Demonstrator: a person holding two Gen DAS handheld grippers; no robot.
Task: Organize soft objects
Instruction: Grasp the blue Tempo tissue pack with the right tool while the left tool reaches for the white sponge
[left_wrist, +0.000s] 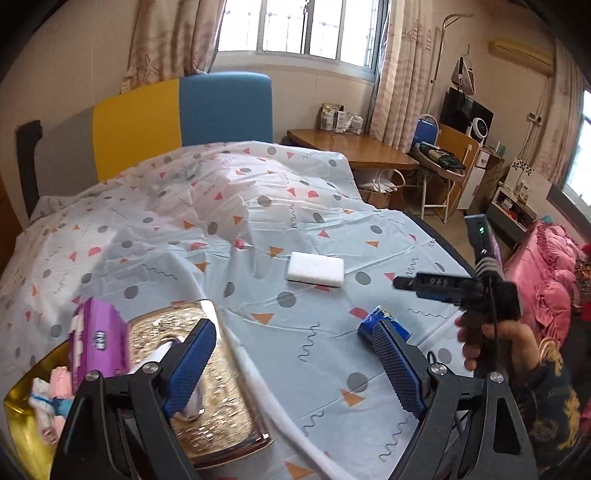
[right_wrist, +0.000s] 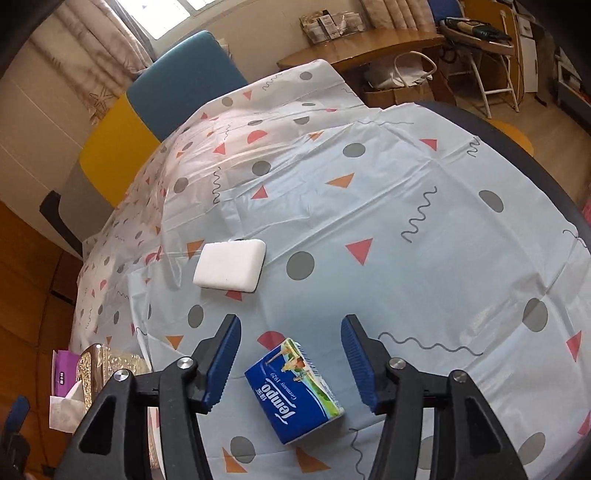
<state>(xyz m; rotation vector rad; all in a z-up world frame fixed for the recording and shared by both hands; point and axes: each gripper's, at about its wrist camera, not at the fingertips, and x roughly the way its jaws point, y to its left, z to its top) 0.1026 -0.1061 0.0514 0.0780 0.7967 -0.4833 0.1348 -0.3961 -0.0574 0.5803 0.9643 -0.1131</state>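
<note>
A blue Tempo tissue pack lies on the patterned tablecloth, between the fingers of my right gripper. Those jaws stand open, with a gap on each side of the pack. Farther back lies a white sponge. In the left wrist view my left gripper is open and holds nothing. Its left finger hangs over a gold tissue box, and its right finger hides part of the blue pack. A purple tissue pack stands in a gold tray beside small cloths. The sponge lies ahead.
A person's hand holds the right gripper at the table's right edge. Behind the table stand a yellow and blue headboard, a wooden desk and a folding chair. Pink bedding lies at the right.
</note>
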